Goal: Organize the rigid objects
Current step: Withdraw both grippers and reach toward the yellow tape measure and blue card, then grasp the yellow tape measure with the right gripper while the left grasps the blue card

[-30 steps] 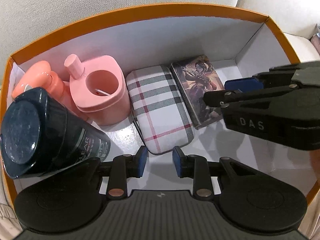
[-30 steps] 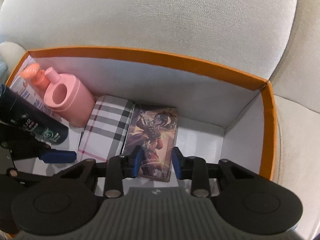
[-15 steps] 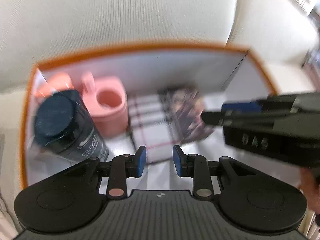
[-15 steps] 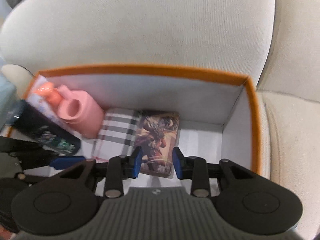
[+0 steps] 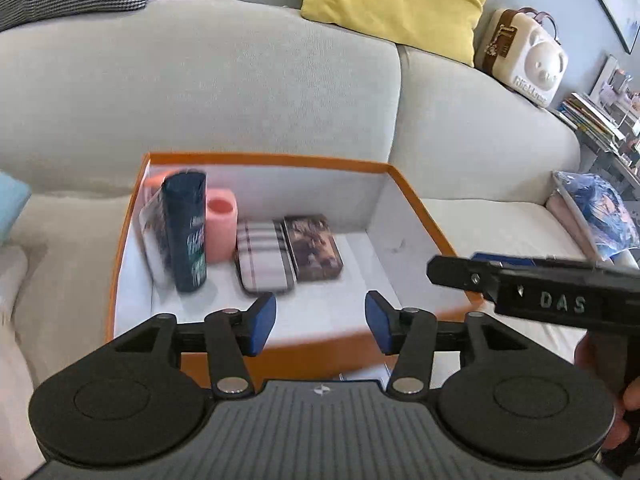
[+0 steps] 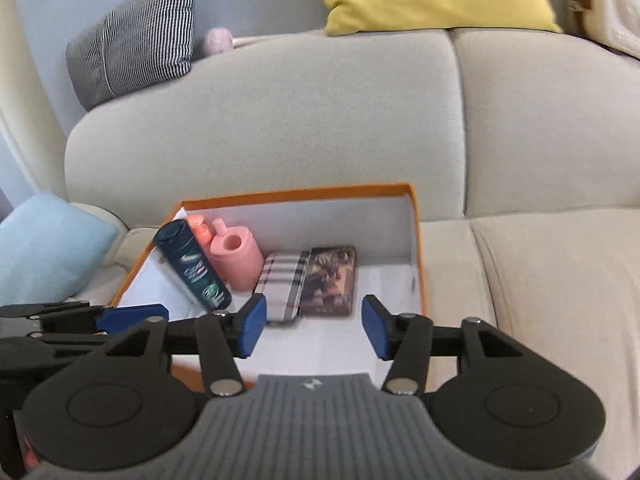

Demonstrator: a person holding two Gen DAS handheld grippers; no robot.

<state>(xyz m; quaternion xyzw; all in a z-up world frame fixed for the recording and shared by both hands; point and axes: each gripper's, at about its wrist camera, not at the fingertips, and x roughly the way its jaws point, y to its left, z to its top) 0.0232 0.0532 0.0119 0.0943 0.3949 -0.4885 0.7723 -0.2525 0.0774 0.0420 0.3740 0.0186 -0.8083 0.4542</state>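
An orange box [image 5: 404,184] with a white inside sits on the sofa seat; it also shows in the right wrist view [image 6: 296,194]. Inside stand a dark bottle [image 5: 187,232] [image 6: 194,266] and a pink bottle [image 5: 221,227] [image 6: 236,258], with a plaid case [image 5: 262,256] [image 6: 282,282] and a picture box [image 5: 314,246] [image 6: 332,280] lying flat. My left gripper [image 5: 320,322] is open and empty, above the box's near edge. My right gripper [image 6: 312,330] is open and empty, also held back from the box.
The grey sofa back [image 5: 200,92] rises behind the box. A yellow cushion [image 5: 392,0], a striped cushion [image 6: 136,32] and a light blue cushion [image 6: 48,248] lie around. A bear-shaped case [image 5: 524,60], books [image 5: 592,116] and a blue bag [image 5: 596,212] are at the right.
Both grippers pulled up and back out of the box and opened wider. The objects in the box stay in place.
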